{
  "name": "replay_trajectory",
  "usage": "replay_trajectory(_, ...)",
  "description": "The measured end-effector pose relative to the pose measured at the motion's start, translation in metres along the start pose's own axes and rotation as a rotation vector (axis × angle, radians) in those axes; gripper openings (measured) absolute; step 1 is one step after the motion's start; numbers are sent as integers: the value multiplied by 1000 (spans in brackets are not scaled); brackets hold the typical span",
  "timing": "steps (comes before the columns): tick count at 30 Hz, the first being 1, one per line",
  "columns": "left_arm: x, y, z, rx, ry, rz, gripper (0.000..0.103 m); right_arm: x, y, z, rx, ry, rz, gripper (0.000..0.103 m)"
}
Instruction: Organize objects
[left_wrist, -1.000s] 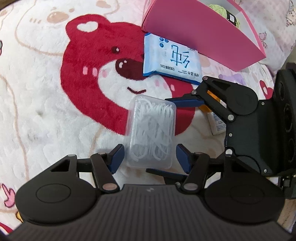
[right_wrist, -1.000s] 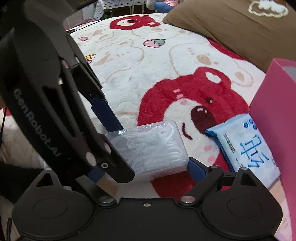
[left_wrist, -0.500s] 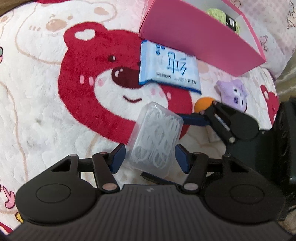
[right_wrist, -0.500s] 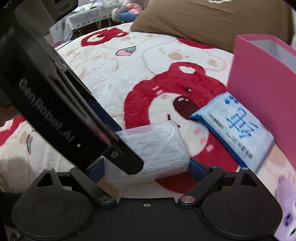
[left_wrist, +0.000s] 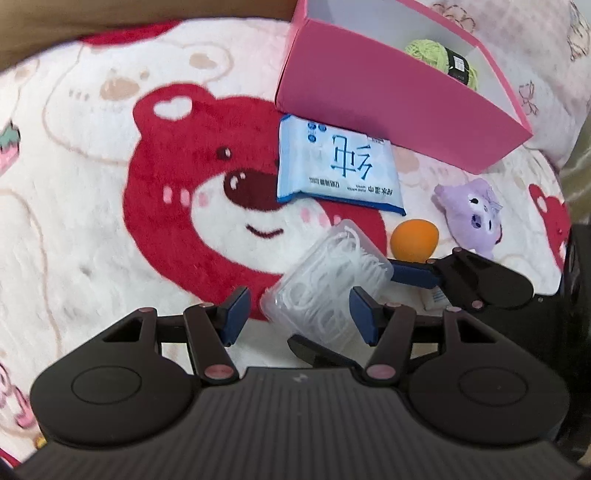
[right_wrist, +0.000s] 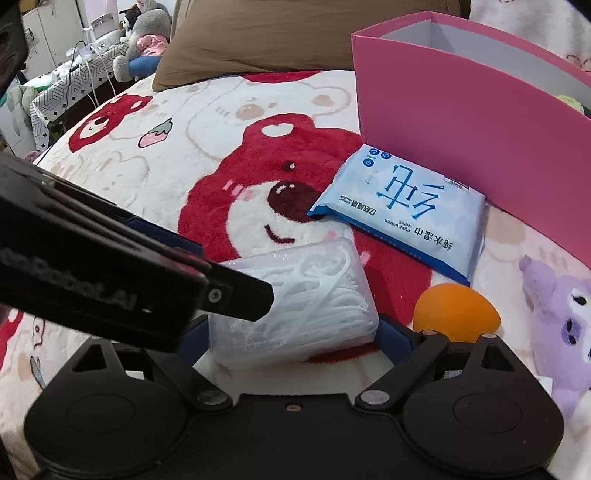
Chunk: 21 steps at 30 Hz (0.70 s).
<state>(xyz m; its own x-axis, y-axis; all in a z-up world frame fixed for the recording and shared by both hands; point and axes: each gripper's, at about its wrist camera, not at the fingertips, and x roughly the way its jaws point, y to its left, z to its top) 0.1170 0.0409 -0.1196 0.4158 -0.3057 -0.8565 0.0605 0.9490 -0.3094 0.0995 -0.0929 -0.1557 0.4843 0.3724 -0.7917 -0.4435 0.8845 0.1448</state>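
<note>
A clear plastic box of white floss picks (left_wrist: 328, 284) hangs tilted just above the red bear blanket (left_wrist: 177, 192). My right gripper (right_wrist: 291, 332) is shut on it, its blue pads pressing the two short ends of the box (right_wrist: 295, 306). In the left wrist view the right gripper (left_wrist: 341, 306) comes in from the right. My left gripper (left_wrist: 300, 312) stands open around the box's lower end, with a gap at its left pad. One of its fingers (right_wrist: 236, 295) crosses over the box in the right wrist view.
A pink open box (left_wrist: 388, 110) holding green yarn (left_wrist: 443, 61) stands at the back right. A blue wipes pack (left_wrist: 340, 166) lies against it. An orange egg-shaped sponge (left_wrist: 413, 240) and a purple plush (left_wrist: 472, 218) lie right of the floss box. A brown pillow (right_wrist: 277, 33) lies behind.
The floss box has come up off the blanket and tilted as the right gripper rolled. The left gripper stayed around it. The orange sponge and purple plush came into view.
</note>
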Motion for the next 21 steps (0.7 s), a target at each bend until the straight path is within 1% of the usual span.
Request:
replay_trajectory(2,4,3,0,-32,25,-41,44,-1,-2,-2,20,-5,2,95)
replay_trajectory(5,4,4,-1,-54,18,-73,44,-3,-3,-4,50,-2,-37,95)
replay_trajectory(7,5,4,-1,-72,13,-72,44,-5,-3,-6,69,-7,-51,95)
replay_trajectory(9,8,2,1,-70,10,-57,44,-5,-3,-7,89,-8,-64,95)
replay_trajectory(11,11,-2,2,-40,1,-20,44,-7,-2,-8,104,-6,-66,95)
replay_trajectory(13,12,-6,4,-3,3,-7,44,-10,1,-7,92,21,-47,95)
replay_trajectory(15,12,-9,8,30,11,-3,42,-14,-1,-7,108,53,-15,96)
replay_trajectory(16,12,-10,10,43,12,3,40,-15,-4,-8,122,60,8,96)
replay_trajectory(18,11,-14,13,71,9,6,39,-15,-10,-11,143,84,73,96)
replay_trajectory(20,12,-14,13,61,18,5,38,-18,-15,-15,158,81,99,95)
replay_trajectory(21,13,-13,13,54,22,7,38,-20,-16,-15,162,74,95,95)
